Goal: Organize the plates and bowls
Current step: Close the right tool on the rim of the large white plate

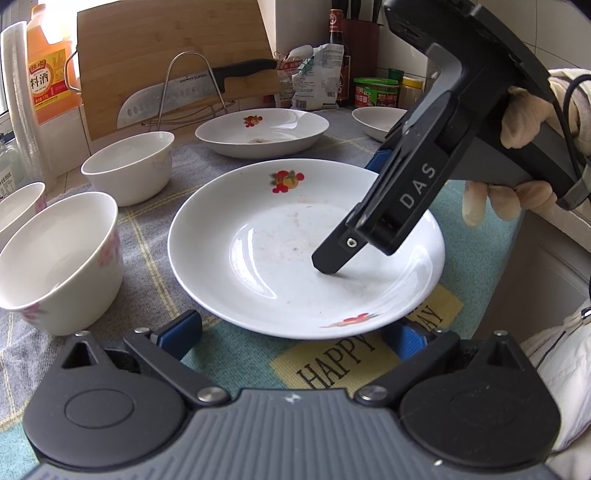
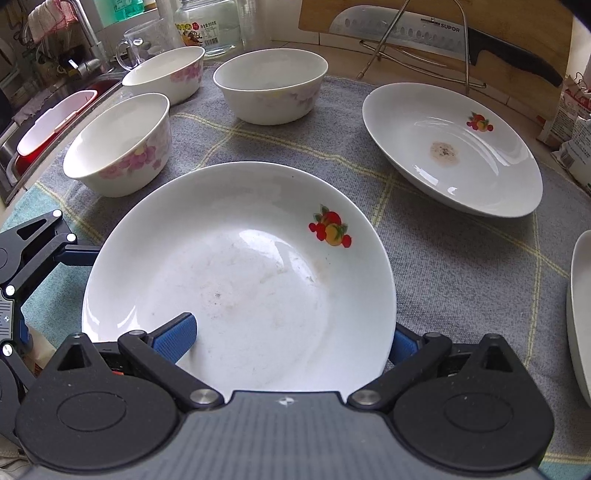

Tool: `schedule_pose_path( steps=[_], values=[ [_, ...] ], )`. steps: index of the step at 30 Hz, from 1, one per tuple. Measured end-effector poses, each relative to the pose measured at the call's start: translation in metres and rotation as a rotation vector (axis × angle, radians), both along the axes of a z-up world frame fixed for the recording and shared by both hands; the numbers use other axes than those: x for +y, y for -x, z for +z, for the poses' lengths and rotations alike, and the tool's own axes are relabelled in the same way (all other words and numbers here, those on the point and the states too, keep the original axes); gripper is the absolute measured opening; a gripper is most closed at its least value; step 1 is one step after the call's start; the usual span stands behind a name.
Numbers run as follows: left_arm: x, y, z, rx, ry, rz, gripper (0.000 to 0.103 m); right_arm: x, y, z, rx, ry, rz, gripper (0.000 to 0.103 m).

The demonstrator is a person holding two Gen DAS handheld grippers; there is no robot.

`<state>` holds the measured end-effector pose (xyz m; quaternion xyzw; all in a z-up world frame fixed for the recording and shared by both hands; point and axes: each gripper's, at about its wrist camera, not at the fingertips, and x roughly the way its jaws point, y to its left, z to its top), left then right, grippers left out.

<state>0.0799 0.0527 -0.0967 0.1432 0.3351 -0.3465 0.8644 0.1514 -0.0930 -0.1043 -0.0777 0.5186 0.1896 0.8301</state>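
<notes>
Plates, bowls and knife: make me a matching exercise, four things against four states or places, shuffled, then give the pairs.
Things:
1. near plate
2. far plate
3. knife
4. flowered bowl

States or places:
A. empty, upright on the cloth
B. propped on a wire rack against the cutting board
C. brown dried spot in its middle
D. one finger of the right gripper inside it, the other outside the rim

Pairs: 1-D, 2-C, 3-B, 4-A
</notes>
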Motion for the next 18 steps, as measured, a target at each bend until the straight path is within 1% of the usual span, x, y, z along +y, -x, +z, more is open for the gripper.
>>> schedule_pose_path(
  steps=[4,6,11,18],
  values=[
    [0.0,-0.001,0.0,-0.004,0.003,-0.01,0.103,-0.002,-0.003,0.002,0.018,-0.018,0.007,0.103],
    [0.0,-0.002,0.0,-0.003,0.002,-0.019,0.103,-0.007,-0.007,0.003,0.024,-0.047,0.019,0.103],
    [0.0,-0.005,0.0,-0.004,0.003,-0.037,0.103,-0.017,-0.019,0.007,0.076,-0.131,0.036,0.103],
    [0.003,-0.004,0.0,-0.016,0.002,-0.073,0.103,-0.025,-0.034,0.008,0.143,-0.198,0.081,0.103]
  ],
)
